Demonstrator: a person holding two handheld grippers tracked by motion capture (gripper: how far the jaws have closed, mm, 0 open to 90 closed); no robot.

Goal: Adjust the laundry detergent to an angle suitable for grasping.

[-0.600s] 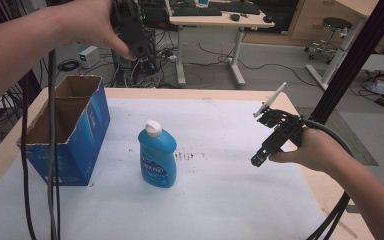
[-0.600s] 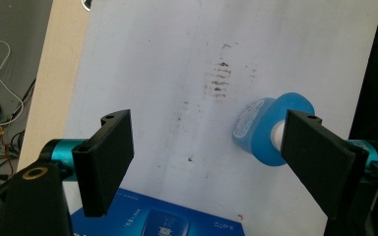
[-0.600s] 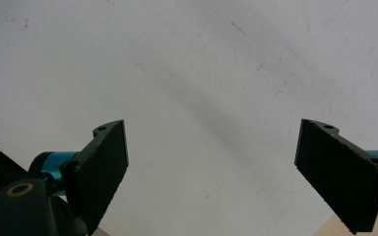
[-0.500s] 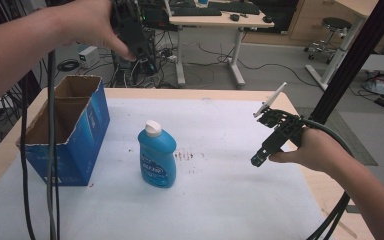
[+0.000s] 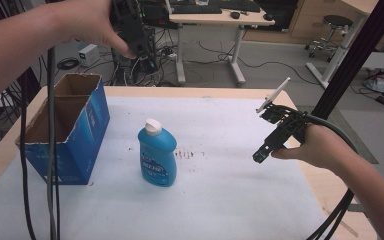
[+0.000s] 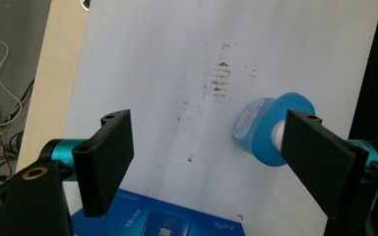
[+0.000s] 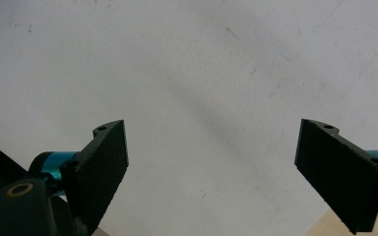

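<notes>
Blue bottle (image 5: 157,156) with white cap, upright near the middle of the worktop (image 5: 230,200), on its white sheet. Just to its left, not touching: open blue cardboard box (image 5: 67,135), flaps torn, mouth up. Small brown stains (image 5: 186,154) on the sheet just right of the bottle.

Left claw (image 6: 204,162) raised high above the far left of the worktop, gripped in the left hand (image 5: 92,22), pointing down; jaws spread wide, nothing between them. Through the left gripper view: bottle (image 6: 266,128) seen from above, partly behind the right-hand jaw, box top (image 6: 162,221) at the bottom edge, the same stains (image 6: 219,78) farther up the sheet. Black cables (image 5: 50,150) hanging from that claw down past the box.

Right claw (image 5: 262,152) held over the right side of the worktop, well apart from the bottle, tilted down and to the left, in the right hand (image 5: 320,147). Jaws spread wide in the right gripper view (image 7: 211,167), empty, bare white sheet below them and a sliver of wooden edge at the lower right corner.
</notes>
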